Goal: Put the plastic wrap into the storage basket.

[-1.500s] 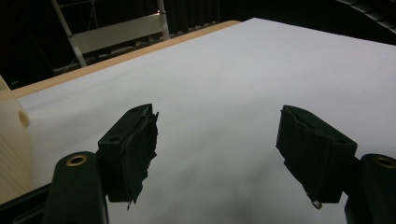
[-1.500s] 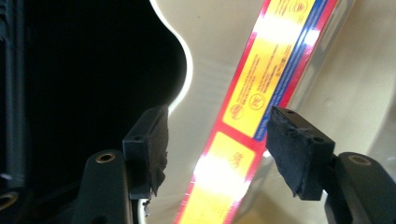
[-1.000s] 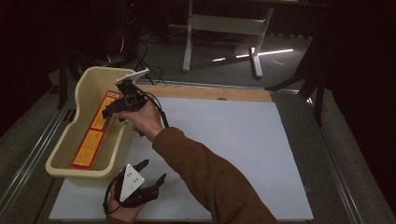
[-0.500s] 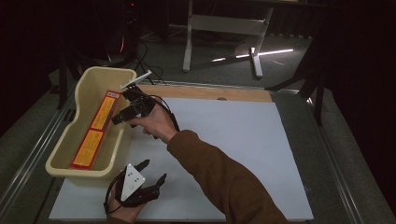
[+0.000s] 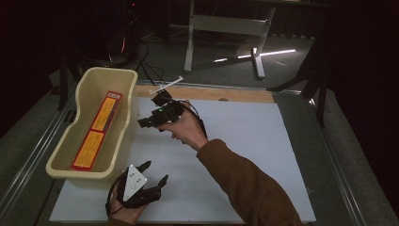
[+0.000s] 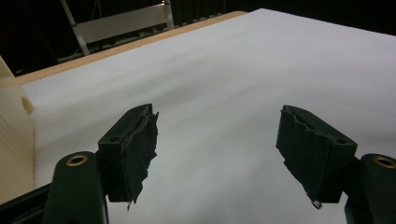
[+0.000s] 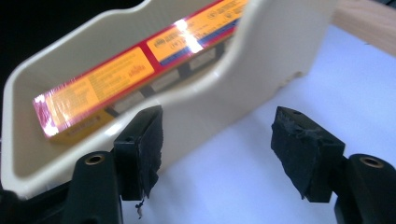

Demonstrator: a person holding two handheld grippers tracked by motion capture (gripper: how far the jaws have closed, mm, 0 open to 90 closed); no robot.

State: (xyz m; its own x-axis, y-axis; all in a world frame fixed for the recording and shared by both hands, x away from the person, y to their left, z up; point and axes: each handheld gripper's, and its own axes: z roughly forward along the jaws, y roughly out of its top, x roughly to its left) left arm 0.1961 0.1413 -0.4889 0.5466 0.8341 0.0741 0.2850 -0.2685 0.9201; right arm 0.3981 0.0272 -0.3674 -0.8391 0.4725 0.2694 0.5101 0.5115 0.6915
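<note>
A long red and yellow box (image 5: 99,129) lies lengthwise inside the cream plastic bin (image 5: 61,141) at the left of the table. In the right gripper view the box (image 7: 140,65) rests behind the bin's near wall (image 7: 224,88). My right gripper (image 5: 150,110) hovers just right of the bin and points at it. Its jaws have just been opening and stand apart with nothing between them (image 7: 217,140). My left gripper (image 5: 154,172) rests at the table's front edge, below the bin. It is open over bare white sheet (image 6: 217,140).
A white sheet (image 5: 244,141) covers the table, with a wooden strip (image 5: 211,93) along its far edge. A thin white stick (image 5: 167,84) lies at the back near the bin's corner. Metal rails run down both sides of the table.
My right gripper has drawn back from over the bin's far end to the right, onto the white sheet. The box stays in the bin. The left hand has not moved.
</note>
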